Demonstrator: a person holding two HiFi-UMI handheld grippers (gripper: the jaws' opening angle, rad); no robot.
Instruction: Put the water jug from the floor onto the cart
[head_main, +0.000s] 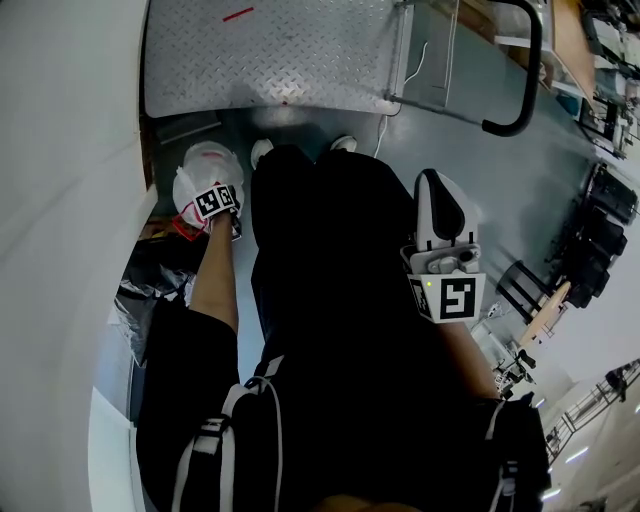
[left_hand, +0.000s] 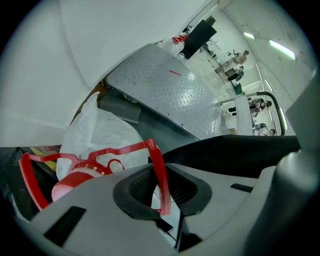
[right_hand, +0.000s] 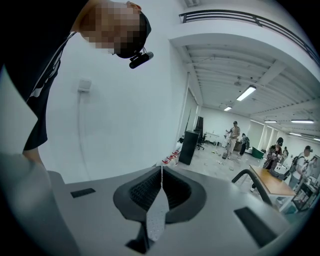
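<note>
Now, left hand-held gripper (left_hand: 162, 196), seemingly clamping water jug (left_hand: 110, 137) (red handle (left_hand: 100, 156))

The cart deck (head_main: 270, 60) is bare metal tread plate with a raised diamond pattern, dull grey and scuffed. The water jug (head_main: 205, 165) is milky translucent plastic, and its handle (left_hand: 156, 165) is thin glossy red plastic. The left gripper (left_hand: 161, 189) has a smooth matt grey plastic shell and dark ribbed pads, probably rubber. The floor (head_main: 500, 170) looks smooth, with a slight sheen.
</note>
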